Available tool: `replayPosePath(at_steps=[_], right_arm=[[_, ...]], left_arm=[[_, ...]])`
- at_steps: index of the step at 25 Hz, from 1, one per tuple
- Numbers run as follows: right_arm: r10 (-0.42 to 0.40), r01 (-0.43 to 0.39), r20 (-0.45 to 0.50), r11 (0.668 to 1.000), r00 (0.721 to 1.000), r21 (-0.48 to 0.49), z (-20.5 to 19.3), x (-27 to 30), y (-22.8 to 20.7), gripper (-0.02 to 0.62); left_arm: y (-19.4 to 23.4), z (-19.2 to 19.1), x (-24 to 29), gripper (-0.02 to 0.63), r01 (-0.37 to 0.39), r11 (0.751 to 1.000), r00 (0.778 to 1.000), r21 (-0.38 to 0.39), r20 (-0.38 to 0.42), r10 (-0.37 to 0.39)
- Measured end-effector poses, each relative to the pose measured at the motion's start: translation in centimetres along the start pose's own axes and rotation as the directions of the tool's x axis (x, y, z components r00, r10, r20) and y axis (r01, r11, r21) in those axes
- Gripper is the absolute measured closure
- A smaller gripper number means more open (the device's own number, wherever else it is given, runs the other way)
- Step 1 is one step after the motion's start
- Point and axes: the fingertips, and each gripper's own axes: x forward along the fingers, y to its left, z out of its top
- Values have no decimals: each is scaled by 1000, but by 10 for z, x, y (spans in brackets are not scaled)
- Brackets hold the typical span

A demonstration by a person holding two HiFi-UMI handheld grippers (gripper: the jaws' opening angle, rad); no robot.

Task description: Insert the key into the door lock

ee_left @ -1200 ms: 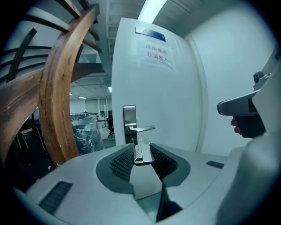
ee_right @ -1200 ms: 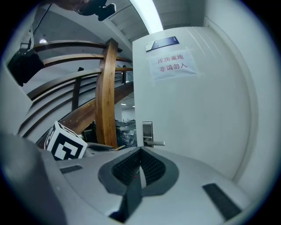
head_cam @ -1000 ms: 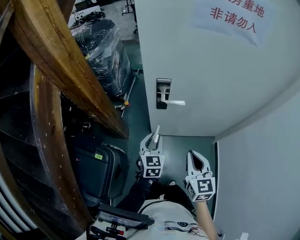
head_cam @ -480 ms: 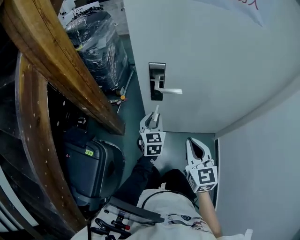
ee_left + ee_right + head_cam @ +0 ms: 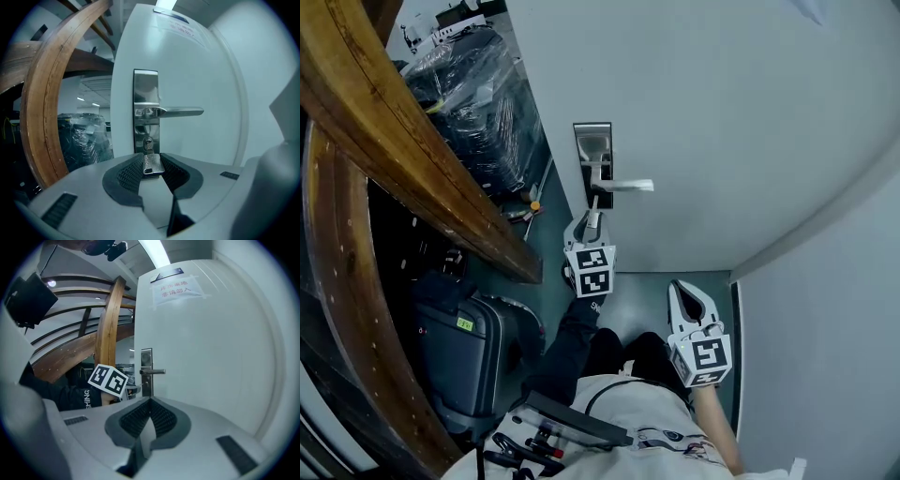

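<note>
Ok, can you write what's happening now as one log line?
left tongs: shut on key | key tip: at keyhole, below handle | right tongs: shut, empty, away from door

- The lock plate [image 5: 592,150] sits by the door's [image 5: 722,141] left edge; the handle [image 5: 623,186] runs right from it, with the keyhole [image 5: 147,142] below.
- The key [image 5: 152,164], between the left gripper's [image 5: 586,225] jaws, is just before the keyhole.
- The right gripper [image 5: 689,305] is lower right, well apart.
- The wooden beam [image 5: 403,141] is left of the door, above the suitcase [image 5: 459,356].

Pale door, silver fittings
White door [image 5: 722,141] with silver lock plate [image 5: 146,93] and silver key [image 5: 152,164]; left hand-held gripper [image 5: 586,225] pale grey, black ribbed pads [image 5: 129,174] (its cube [image 5: 591,269] black-and-white squares); brown wooden beam [image 5: 403,141] at 9 o'clock.
</note>
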Motion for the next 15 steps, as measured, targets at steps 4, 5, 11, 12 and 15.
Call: replayPosePath(at_steps=[4, 5, 11, 12, 15], right_arm=[[11, -11, -5, 1000, 1000, 0, -6, 12, -1, 589], [14, -14, -5, 1000, 1000, -1, -7, 14, 0, 589], [18, -18, -2, 1000, 1000, 5, -12, 22, -4, 589], [20, -20, -5, 1000, 1000, 5, -13, 22, -4, 589], [22, -22, -12, 1000, 1000, 6, -18, 23, -7, 589]], left_arm=[[0, 0, 12, 489, 4, 1000, 1000, -6, 7, -4], [0, 0, 13, 489, 4, 1000, 1000, -8, 13, -4], [0, -1, 23, 489, -1, 1000, 1000, -16, 24, 1], [0, -1, 25, 489, -2, 1000, 1000, -15, 24, 3], [1, -1, 29, 489, -11, 1000, 1000, -13, 23, 11]])
